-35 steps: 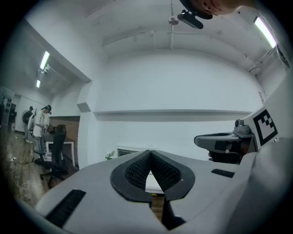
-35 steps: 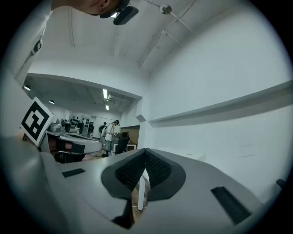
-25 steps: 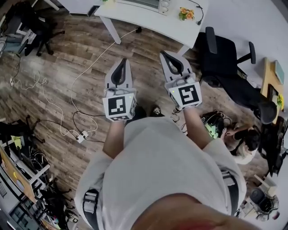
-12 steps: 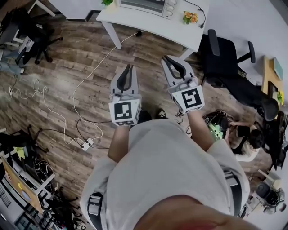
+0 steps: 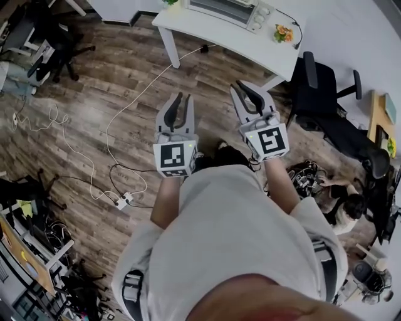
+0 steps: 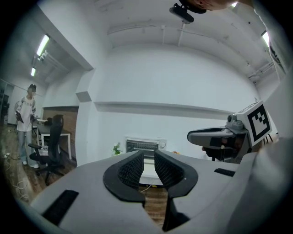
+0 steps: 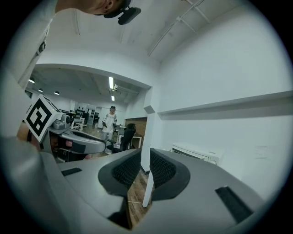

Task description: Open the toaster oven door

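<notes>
Task barely started. The toaster oven (image 5: 230,9) sits on the white table (image 5: 207,30) at the top edge of the head view, right of centre, partly cropped. In the left gripper view it's near centre, just above the jaws, and small. The door looks shut as far as I can tell. Neither tool is touching it.

In the head view the left gripper (image 5: 183,99) and right gripper (image 5: 245,88) are mid-frame. They're held out in front of the person, side by side, pointing up-frame toward the table and well apart from the oven. Both sets of jaws have just been opening and are now parted by a narrow gap. Nothing sits between the pads in either gripper view; only floor and a table leg show through the gap. Both released, empty.

Left to do, my read: close the distance to the table, line up on the door, grip it, swing it open. All of it, basically.

Surface/room:
- The tabletop also carries an orange flower pot (image 5: 283,32) at its right end and a green plant (image 5: 169,2) at its left.
- The wood-plank floor (image 5: 88,100) is dark.
- A white cable (image 5: 135,94) runs from the table down-left to a power strip (image 5: 123,200).
- A black office chair (image 5: 321,94) stands just right of the table.
- A seated person (image 5: 343,199) is at the right edge.
- Cluttered desks fill the lower left; the walls are white.
</notes>
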Demonstrator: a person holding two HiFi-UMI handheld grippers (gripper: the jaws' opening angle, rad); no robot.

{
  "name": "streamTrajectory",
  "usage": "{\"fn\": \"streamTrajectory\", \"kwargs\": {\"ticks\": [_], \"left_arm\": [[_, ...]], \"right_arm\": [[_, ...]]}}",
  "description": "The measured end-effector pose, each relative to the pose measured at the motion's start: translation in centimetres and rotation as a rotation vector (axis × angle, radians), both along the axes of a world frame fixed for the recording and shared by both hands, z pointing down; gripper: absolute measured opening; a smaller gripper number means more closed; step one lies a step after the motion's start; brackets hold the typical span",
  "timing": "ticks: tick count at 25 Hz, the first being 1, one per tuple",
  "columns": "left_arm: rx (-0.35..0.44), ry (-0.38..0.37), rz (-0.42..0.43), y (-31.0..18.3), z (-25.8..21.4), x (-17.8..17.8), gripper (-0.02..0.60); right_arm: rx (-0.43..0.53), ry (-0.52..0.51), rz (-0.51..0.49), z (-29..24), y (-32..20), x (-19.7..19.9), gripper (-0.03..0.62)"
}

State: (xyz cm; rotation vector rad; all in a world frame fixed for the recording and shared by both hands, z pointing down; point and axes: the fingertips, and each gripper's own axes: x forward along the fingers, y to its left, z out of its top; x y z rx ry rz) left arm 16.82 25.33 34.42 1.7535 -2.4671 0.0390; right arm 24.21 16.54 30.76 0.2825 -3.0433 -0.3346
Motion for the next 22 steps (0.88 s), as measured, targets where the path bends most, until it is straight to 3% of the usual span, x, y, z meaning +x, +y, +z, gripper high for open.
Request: {"fn": "streamTrajectory", "kwargs": {"ticks": [13,22], "left_arm": [[-0.008,0.001,-0.048,-1.3,0.8,-5.2,0.066],[-0.009,-0.001,-0.009,-7.1,0.6,-10.2,0.066]], "right_arm": [[-0.004,0.006,-0.079,0.9,-1.3,-6.1,0.069],[-0.004,-0.004,-0.060,0.5,-6.7,-11.3,0.072]]}}
